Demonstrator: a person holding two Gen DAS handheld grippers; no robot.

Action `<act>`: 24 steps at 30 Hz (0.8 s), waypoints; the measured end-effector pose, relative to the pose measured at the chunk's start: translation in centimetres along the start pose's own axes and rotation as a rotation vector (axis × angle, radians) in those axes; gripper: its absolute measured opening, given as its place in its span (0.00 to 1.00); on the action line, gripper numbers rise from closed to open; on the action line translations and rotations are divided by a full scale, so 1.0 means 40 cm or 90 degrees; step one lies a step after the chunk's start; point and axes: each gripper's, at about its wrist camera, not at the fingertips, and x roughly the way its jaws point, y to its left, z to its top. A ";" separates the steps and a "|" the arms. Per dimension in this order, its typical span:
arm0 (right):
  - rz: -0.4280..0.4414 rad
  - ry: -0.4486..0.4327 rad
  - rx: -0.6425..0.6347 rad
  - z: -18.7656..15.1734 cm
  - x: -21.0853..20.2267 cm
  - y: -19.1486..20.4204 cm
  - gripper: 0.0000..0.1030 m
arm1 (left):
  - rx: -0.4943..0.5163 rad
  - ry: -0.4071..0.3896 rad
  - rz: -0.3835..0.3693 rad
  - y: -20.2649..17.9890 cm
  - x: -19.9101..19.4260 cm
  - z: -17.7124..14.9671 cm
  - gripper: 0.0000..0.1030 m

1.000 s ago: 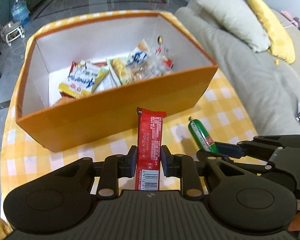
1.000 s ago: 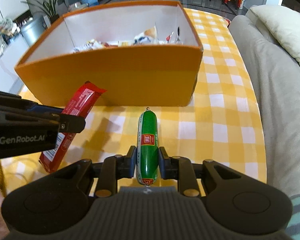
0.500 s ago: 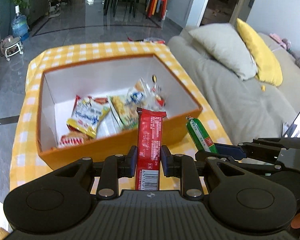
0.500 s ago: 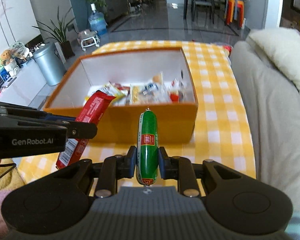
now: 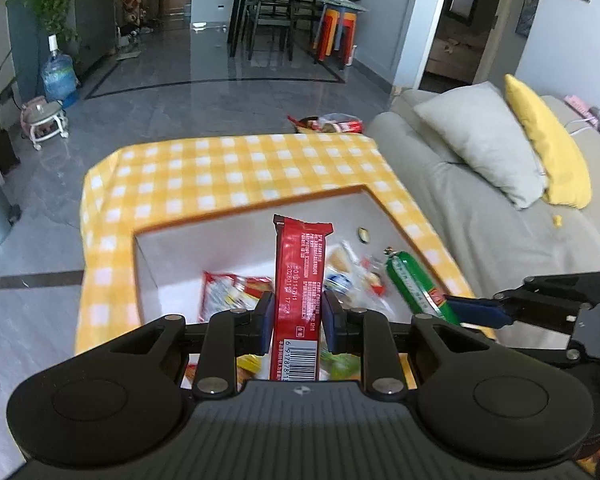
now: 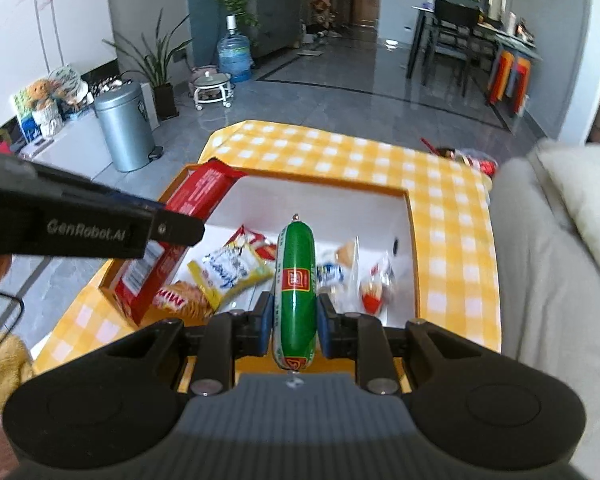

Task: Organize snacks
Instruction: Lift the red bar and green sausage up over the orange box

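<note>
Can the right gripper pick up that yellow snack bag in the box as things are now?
Probably not. The right gripper is shut on the green sausage, so its fingers have no room for the yellow snack bag, though the orange box is open above.

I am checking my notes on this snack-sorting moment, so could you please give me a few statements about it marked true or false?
1. The left tongs grip a red foil-wrapped snack bar. True.
2. The right tongs are empty. False: they clamp a green plastic-cased sausage.
3. The orange cardboard box with a white inside holds no snacks. False: several packets lie in it, among them a yellow and white packet.
4. The box stands on a yellow and white checked tablecloth. True.
</note>
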 end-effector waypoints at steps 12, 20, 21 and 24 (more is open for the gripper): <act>-0.039 0.066 -0.092 0.080 0.212 -0.024 0.19 | 0.069 0.114 0.091 0.085 0.192 0.052 0.26; -0.095 0.106 -0.180 0.091 0.348 -0.033 0.19 | 0.133 0.164 0.131 0.093 0.292 0.058 0.26; -0.099 0.110 -0.189 0.092 0.358 -0.037 0.19 | 0.140 0.170 0.134 0.091 0.304 0.059 0.26; -0.111 0.125 -0.204 0.099 0.397 -0.048 0.19 | 0.145 0.189 0.139 0.093 0.337 0.060 0.26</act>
